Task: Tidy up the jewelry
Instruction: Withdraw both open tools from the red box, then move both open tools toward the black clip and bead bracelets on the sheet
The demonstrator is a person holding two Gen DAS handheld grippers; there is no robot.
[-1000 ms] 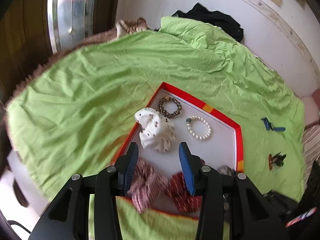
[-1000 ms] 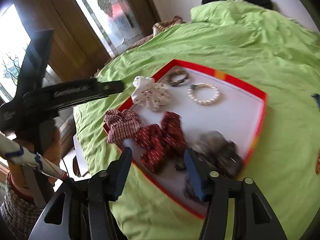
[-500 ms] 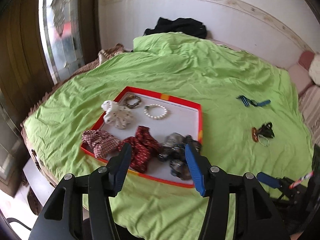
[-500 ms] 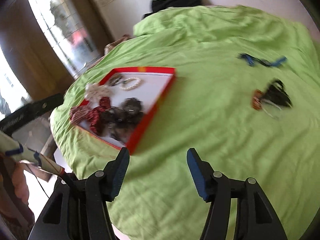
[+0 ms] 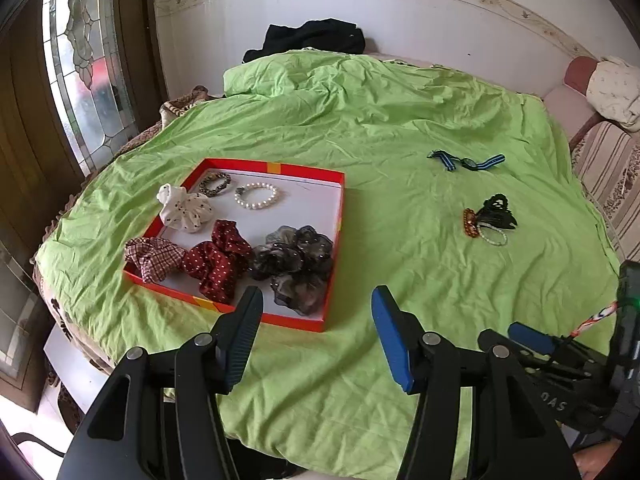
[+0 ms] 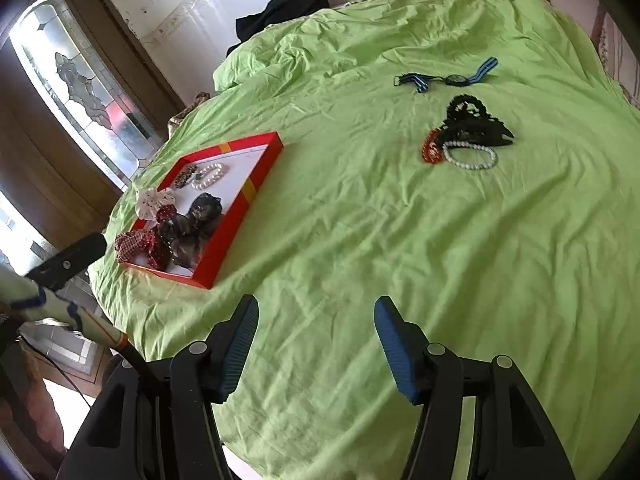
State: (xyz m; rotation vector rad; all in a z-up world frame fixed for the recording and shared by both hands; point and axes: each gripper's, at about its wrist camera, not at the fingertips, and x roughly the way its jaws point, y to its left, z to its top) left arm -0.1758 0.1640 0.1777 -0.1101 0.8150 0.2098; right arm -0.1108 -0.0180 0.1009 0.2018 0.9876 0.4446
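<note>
left gripper (image 5: 316, 334), as we see it, hangs wide and empty over the green sheet (image 5: 380, 360), just past the red tray's (image 5: 340, 216) near corner; the striped watch (image 5: 466, 161) lies lengthwise across the far side. right gripper (image 6: 316, 344) gapes empty too; only here do we clearly see the pearl bracelet (image 6: 470, 156) touching the black clip (image 6: 476, 122).

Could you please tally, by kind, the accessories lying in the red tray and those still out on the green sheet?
In the red tray:
Scrunchies: 4, white, checked, red dotted, grey sheer
Bracelets: 2, leopard, pearl
On the green sheet:
Watch: 1
Black hair clip: 1
Bracelets: 2, amber, pearl
Total: 10
</note>
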